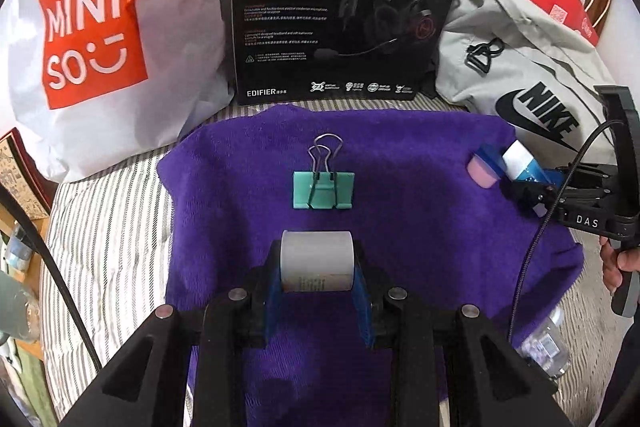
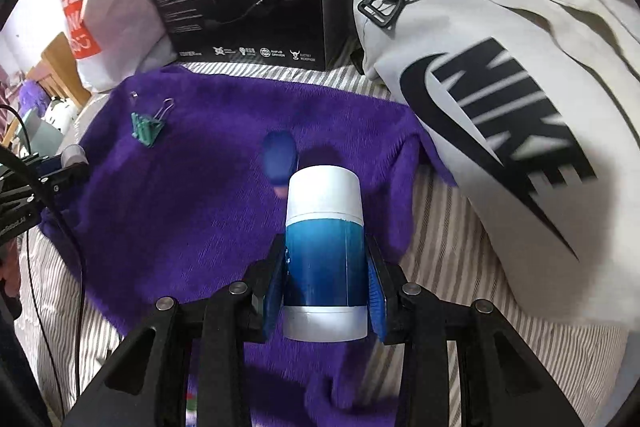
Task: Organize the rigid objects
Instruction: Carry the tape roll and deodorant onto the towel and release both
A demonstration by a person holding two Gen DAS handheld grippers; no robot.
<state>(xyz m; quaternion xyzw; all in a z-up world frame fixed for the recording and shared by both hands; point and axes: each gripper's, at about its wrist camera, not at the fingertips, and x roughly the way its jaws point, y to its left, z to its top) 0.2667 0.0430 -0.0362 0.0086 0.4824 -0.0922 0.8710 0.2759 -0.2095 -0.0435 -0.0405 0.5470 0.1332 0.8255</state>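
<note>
While both my hands hang over the purple towel (image 1: 400,187), my left gripper (image 1: 318,267) clamping a grey roll (image 1: 316,259), my right gripper (image 2: 324,267) grasping a blue-and-white tube (image 2: 325,227), 1 teal binder clip (image 1: 323,189) lying at 12 o'clock of the roll, black headset box (image 1: 340,7) farther at 12.

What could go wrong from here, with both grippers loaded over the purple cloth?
1. The left gripper holds the grey cylinder only near its rear end, so it might pivot or slip out.
2. The blue-and-white tube in the right gripper hangs close above the pink-and-blue item and may knock it on lowering.
3. The soft purple cloth could let upright items topple.
</note>
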